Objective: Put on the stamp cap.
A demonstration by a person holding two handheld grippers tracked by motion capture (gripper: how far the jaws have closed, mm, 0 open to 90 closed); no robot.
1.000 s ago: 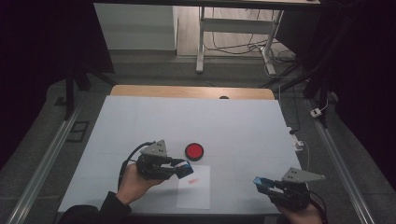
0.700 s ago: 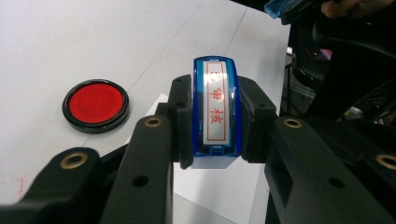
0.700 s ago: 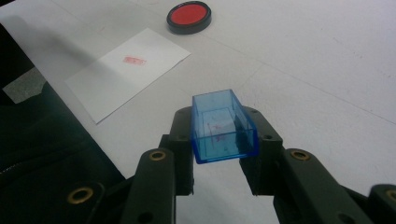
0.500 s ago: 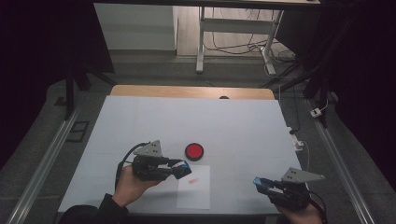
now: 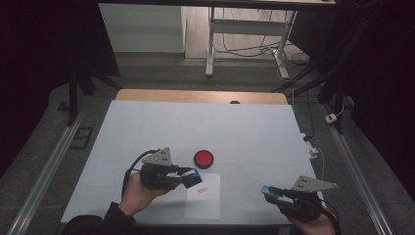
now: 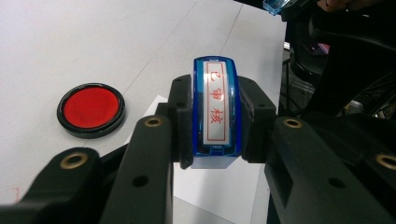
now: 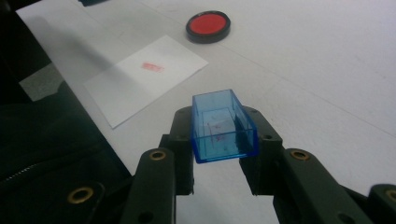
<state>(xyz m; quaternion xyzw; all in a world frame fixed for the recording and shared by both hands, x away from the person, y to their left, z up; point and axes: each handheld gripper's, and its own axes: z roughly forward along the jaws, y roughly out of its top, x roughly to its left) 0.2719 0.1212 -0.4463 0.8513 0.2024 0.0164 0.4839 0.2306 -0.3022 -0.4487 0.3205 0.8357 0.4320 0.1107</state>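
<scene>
Person at a white table (image 5: 147, 127) w/ a gripper in each hand. Left gripper (image 5: 195, 177) is clamped on a blue stamp (image 6: 216, 109), its red-lettered face turned up toward the left gripper view, held just above the top-left corner of a paper sheet (image 5: 203, 203). Sheet carries a red stamp mark (image 5: 202, 190). Red ink pad (image 5: 203, 158) sits just beyond the sheet. Right gripper (image 5: 268, 192), near the table's right front edge, grips the stamp's clear blue cap (image 7: 223, 126), open side up.
</scene>
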